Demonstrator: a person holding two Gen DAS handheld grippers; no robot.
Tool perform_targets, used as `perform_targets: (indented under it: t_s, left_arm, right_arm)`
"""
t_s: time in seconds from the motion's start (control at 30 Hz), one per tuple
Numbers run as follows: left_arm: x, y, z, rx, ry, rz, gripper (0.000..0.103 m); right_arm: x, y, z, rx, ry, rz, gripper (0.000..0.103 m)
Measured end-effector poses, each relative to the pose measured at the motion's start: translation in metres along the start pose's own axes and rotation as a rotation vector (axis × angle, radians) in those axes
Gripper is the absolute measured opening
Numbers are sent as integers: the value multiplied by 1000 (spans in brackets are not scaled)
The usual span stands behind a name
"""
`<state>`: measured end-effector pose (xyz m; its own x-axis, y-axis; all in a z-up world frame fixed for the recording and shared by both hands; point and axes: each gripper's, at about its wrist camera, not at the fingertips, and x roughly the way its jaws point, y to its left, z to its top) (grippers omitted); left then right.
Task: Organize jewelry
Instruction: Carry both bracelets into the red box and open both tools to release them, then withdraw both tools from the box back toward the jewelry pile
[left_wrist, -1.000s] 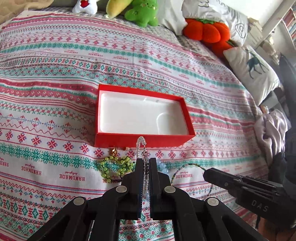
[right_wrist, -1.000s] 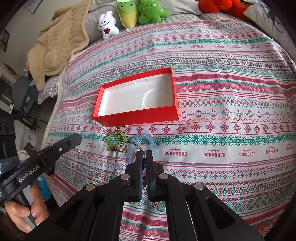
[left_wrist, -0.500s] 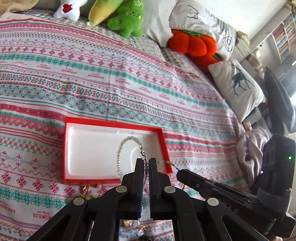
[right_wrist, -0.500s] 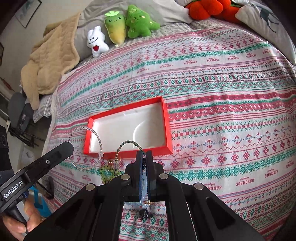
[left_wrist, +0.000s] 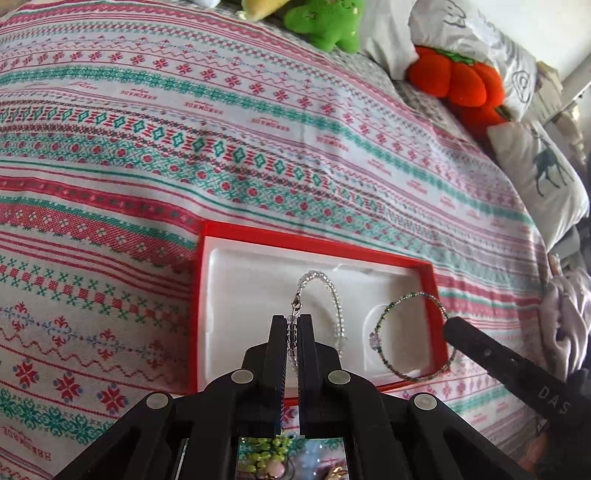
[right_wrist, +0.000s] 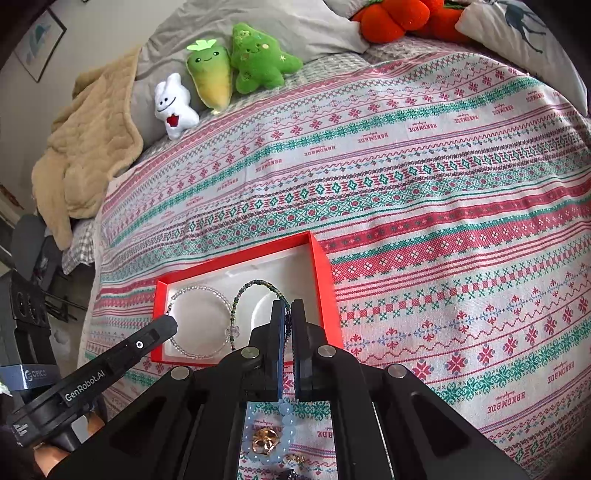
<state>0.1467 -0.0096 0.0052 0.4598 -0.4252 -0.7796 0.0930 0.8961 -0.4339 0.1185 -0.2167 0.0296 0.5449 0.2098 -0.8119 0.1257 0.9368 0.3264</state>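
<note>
A red box with a white liner (left_wrist: 258, 295) lies on the patterned bedspread; it also shows in the right wrist view (right_wrist: 325, 273). My left gripper (left_wrist: 291, 325) is shut on a clear beaded bracelet (left_wrist: 334, 295) and holds it over the box. My right gripper (right_wrist: 288, 312) is shut on a dark green beaded bracelet (right_wrist: 255, 284) and holds it over the box's right part. The green bracelet (left_wrist: 388, 321) and the right gripper's finger (left_wrist: 480, 350) show in the left wrist view. The clear bracelet (right_wrist: 192, 291) shows in the right wrist view.
More jewelry lies on the bedspread in front of the box: a pale blue bead bracelet (right_wrist: 284, 413), a gold piece (right_wrist: 264, 443) and a green bead piece (left_wrist: 266, 448). Plush toys (right_wrist: 236, 70), pillows (left_wrist: 539, 170) and a beige blanket (right_wrist: 85, 147) lie at the bed's far end.
Both grippers have lifted their bracelets off the bedspread and moved forward. The bracelets now hang over the box's inside.
</note>
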Motion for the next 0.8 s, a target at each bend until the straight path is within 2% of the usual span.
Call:
perform_targets:
  t_s: [0.43, 0.47, 0.53, 0.6, 0.67, 0.8]
  left_arm:
    - [-1, -1, -1, 62, -17, 65, 1]
    - [-1, -1, -1, 64, -14, 74, 4]
    - [-3, -3, 0, 71, -13, 87, 28]
    - [-8, -6, -2, 89, -26, 97, 40]
    - [-14, -10, -4, 116, -34, 116, 46]
    - [-23, -14, -11, 136, -24, 154, 60]
  right_arm:
    - [19, 13, 5, -76, -38, -60, 3]
    - [18, 14, 5, -81, -44, -58, 3]
    - [17, 14, 7, -82, -41, -50, 5]
    - [17, 13, 7, -81, -12, -47, 15]
    - [12, 13, 5, -77, -3, -35, 40]
    - [-3, 15, 2, -101, 0, -34, 42]
